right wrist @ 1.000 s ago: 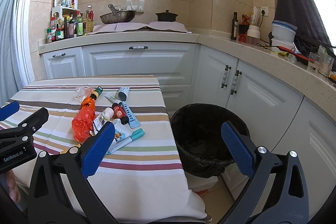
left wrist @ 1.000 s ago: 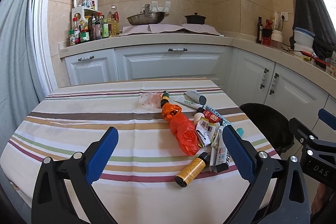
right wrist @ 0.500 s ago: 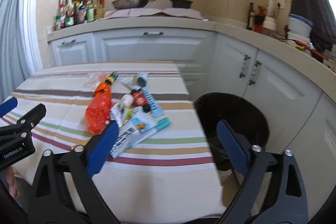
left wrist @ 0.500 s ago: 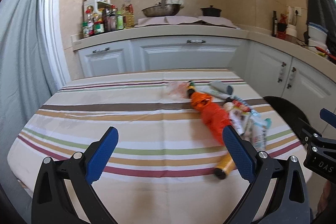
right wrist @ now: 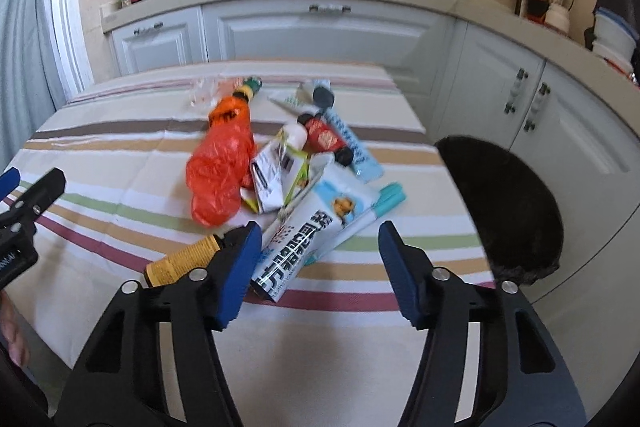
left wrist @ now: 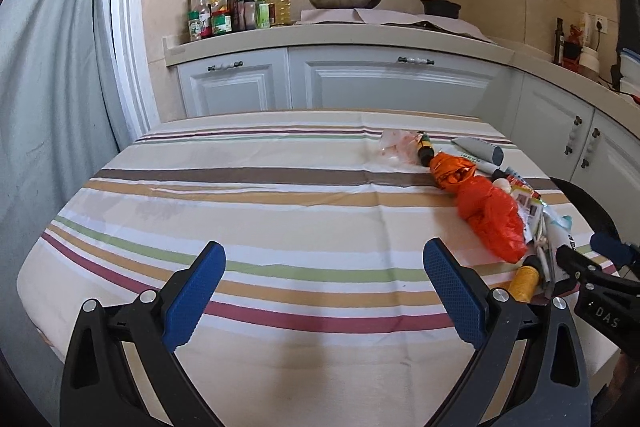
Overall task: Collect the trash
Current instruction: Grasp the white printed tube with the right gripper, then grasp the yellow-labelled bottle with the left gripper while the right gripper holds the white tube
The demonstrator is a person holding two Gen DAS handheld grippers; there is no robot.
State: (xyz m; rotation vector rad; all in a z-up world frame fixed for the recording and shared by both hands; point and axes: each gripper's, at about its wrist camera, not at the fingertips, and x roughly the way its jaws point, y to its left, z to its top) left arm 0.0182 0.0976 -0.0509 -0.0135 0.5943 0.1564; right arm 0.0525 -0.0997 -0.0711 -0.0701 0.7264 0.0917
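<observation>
two tools: i hold one in each hand over the striped tabletop (left wrist: 248, 219); both sit lower and closer to it than a second ago.
right tool: my right tool (right wrist: 320, 269) now frames the near end of the trash pile, where a second ago it looked mostly at the bin. its jaws are closing from full spread and stand about half apart, with the corner of the white and blue carton (right wrist: 316, 231) between them but not yet pressed.
left tool: my left tool (left wrist: 320, 291) is spread wide over bare cloth, nothing between its jaws; the pile has slid to the right edge of its view.
trash: the pile lies on the right half of the tabletop: orange plastic bag (right wrist: 222, 167), yellow bottle (right wrist: 182, 259) just beside my right tool's left finger, red bottle (right wrist: 324, 137), teal pens (right wrist: 388, 197), torn wrappers (right wrist: 272, 175), all touching or overlapping.
bin: the black-lined bin (right wrist: 504, 207) stands on the floor just past the tabletop's right edge, open.
meaning: i judge the first pick is under way, with the carton the likely target; nothing is collected yet.
risk: the carton overlaps the pens and wrappers, so lifting it may drag them along.
</observation>
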